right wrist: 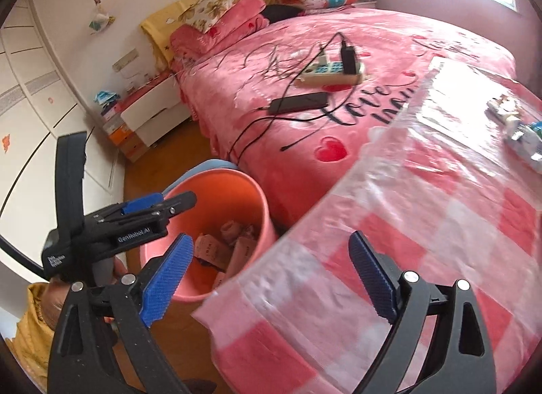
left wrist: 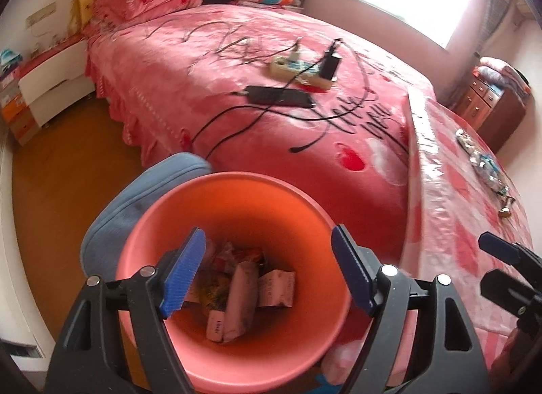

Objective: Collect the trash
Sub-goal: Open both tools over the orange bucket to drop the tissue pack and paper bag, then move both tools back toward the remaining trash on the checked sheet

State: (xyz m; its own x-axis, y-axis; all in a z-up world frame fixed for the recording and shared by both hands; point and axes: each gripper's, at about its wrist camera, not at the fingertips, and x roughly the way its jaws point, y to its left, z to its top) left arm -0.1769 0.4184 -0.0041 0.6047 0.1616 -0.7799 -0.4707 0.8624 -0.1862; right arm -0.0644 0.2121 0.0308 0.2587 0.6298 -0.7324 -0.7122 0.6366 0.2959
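Observation:
In the left wrist view an orange-pink trash bin [left wrist: 237, 179] stands on the floor right below me, with several crumpled wrappers [left wrist: 244, 292] lying in its bottom. My left gripper [left wrist: 267, 235] hangs open over the bin mouth, nothing between its blue pads. The right wrist view shows the same bin [right wrist: 264, 211] beside the corner of a table with a pink checked plastic cover [right wrist: 423, 224]. My right gripper [right wrist: 271, 240] is open and empty above that corner. The left gripper [right wrist: 176, 199] shows over the bin's near rim. More wrappers [right wrist: 521, 133] lie on the table's far right.
A bed with a pink blanket [left wrist: 237, 82] fills the room behind the bin; a power strip [left wrist: 298, 69], a black adapter [left wrist: 281, 96] and cables lie on it. A blue cushion [left wrist: 135, 204] sits against the bin. Wooden floor [left wrist: 67, 157] and a nightstand [left wrist: 54, 86] lie to the left.

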